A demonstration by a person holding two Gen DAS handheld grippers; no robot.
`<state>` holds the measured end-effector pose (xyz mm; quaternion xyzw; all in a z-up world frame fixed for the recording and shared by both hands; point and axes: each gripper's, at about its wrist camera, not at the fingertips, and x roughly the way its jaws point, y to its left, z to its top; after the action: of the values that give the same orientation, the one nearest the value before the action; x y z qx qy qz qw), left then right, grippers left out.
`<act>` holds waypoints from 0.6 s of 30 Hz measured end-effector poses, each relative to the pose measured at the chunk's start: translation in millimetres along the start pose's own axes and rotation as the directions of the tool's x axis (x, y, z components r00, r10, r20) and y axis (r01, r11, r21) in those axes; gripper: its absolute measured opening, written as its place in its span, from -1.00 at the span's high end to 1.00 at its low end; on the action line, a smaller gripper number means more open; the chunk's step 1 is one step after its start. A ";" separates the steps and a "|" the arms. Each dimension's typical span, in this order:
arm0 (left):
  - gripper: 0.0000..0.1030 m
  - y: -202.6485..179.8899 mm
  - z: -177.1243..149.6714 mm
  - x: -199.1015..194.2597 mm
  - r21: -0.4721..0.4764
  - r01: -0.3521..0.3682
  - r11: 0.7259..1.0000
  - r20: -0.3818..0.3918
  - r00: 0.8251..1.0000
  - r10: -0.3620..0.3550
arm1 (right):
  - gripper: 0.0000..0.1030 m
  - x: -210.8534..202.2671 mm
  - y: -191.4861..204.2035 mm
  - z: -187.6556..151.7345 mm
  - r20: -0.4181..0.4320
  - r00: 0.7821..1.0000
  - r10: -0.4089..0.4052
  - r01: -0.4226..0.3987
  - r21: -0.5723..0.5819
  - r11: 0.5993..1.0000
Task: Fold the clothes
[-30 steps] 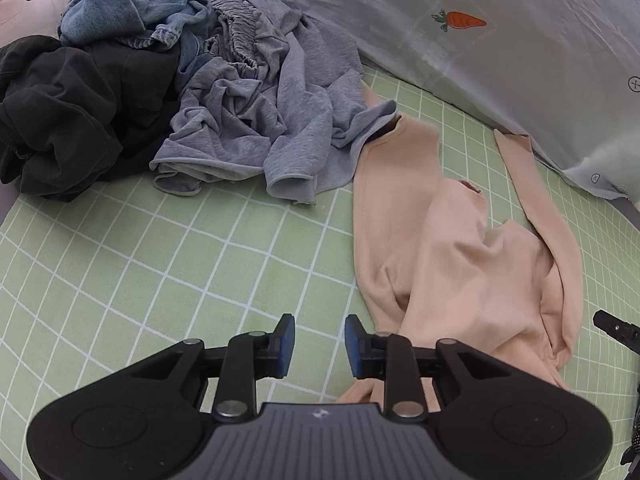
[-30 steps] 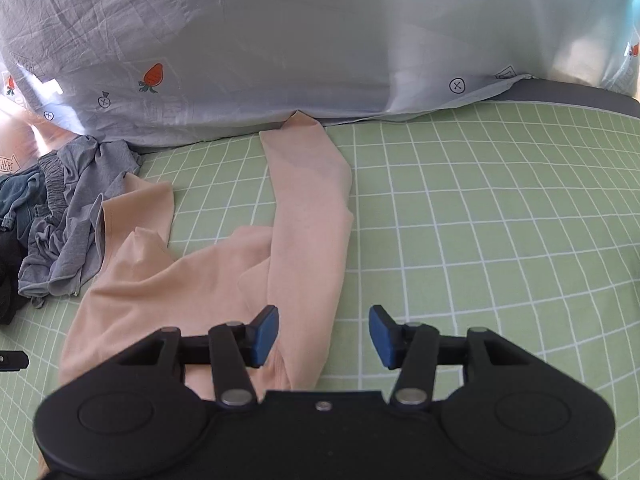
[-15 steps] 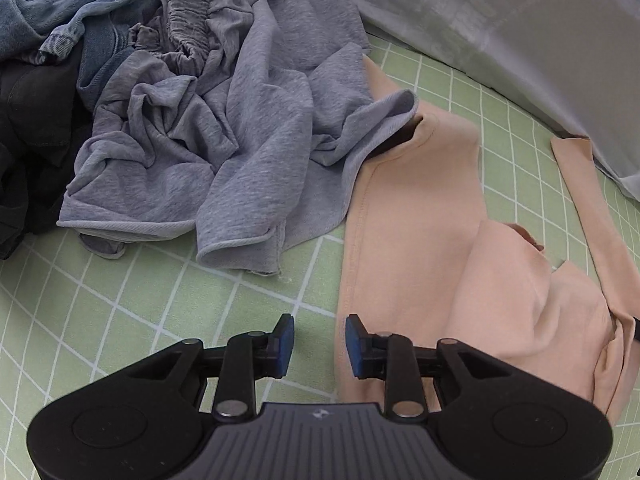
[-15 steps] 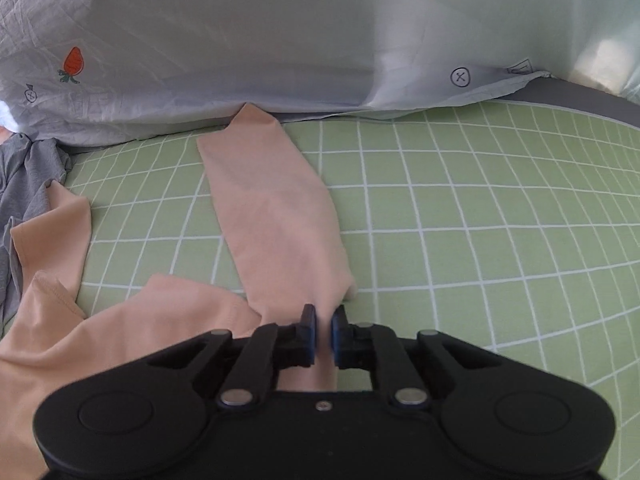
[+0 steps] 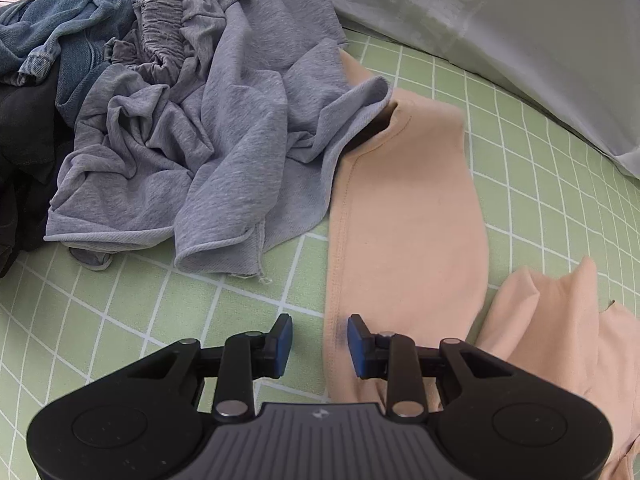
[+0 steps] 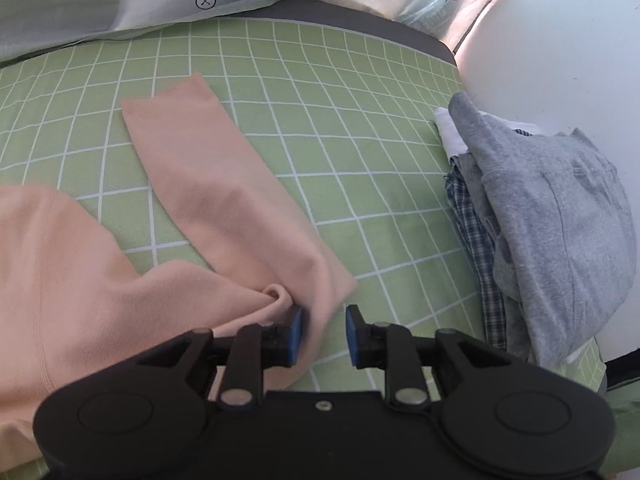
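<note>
1. On the far left of the left wrist view lies a dark garment, crumpled, with a blue denim piece bunched just behind it.
2. Next to them a grey garment sprawls in loose folds over the green checked mat; its right edge overlaps the top of the peach garment.
3. The peach garment stretches down the mat as a long flat panel, with more of its cloth heaped at the lower right of that view.
4. The left gripper has its jaws spread, with the blue pads apart; the peach garment's left edge runs through the gap between them, and nothing is pinched.
5. Behind, a pale sheet with a carrot print lies along the mat's far edge.
6. In the right wrist view the peach garment fills the left, and one long sleeve or leg of it reaches up and away across the mat.
7. The right gripper is also spread; a rolled fold of the peach cloth touches its left pad, while the right pad is over bare mat.
8. At the far right a stack of clothes rests at the mat's edge: a grey piece on top, checked fabric under it.
</note>
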<state>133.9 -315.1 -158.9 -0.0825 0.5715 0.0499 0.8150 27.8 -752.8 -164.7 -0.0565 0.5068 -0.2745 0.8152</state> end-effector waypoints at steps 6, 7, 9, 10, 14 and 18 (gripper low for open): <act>0.18 -2.9 17.2 1.4 -0.061 0.049 0.997 0.063 0.997 -0.045 | 0.05 -26.0 35.4 20.4 0.145 0.978 0.148 -0.141 -0.053 0.989; 0.12 -5.3 20.3 5.0 -0.058 0.060 0.997 0.059 0.997 -0.057 | 0.05 -28.5 43.0 23.5 0.151 0.974 0.169 -0.161 -0.062 0.985; 0.09 -10.8 24.9 12.9 -0.039 0.075 0.996 0.037 0.997 -0.073 | 0.05 -30.8 53.7 26.4 0.151 0.966 0.211 -0.203 -0.064 0.977; 0.11 -17.0 25.3 13.5 -0.010 0.053 0.999 0.048 0.997 -0.052 | 0.05 -30.9 57.0 27.3 0.147 0.963 0.227 -0.221 -0.062 0.973; 0.46 -32.2 18.7 13.3 0.062 -0.023 0.998 0.068 0.997 0.019 | 0.05 -38.0 68.6 24.3 0.140 0.954 0.264 -0.257 -0.064 0.964; 0.79 -29.2 11.0 10.3 0.068 -0.007 0.998 0.052 0.999 0.003 | 0.05 -42.2 69.6 16.7 0.132 0.954 0.268 -0.259 -0.082 0.962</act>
<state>152.6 -341.8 -162.7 -0.0520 0.5518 0.0347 0.8316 55.1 -675.9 -149.0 -0.0341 0.4591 -0.1423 0.8762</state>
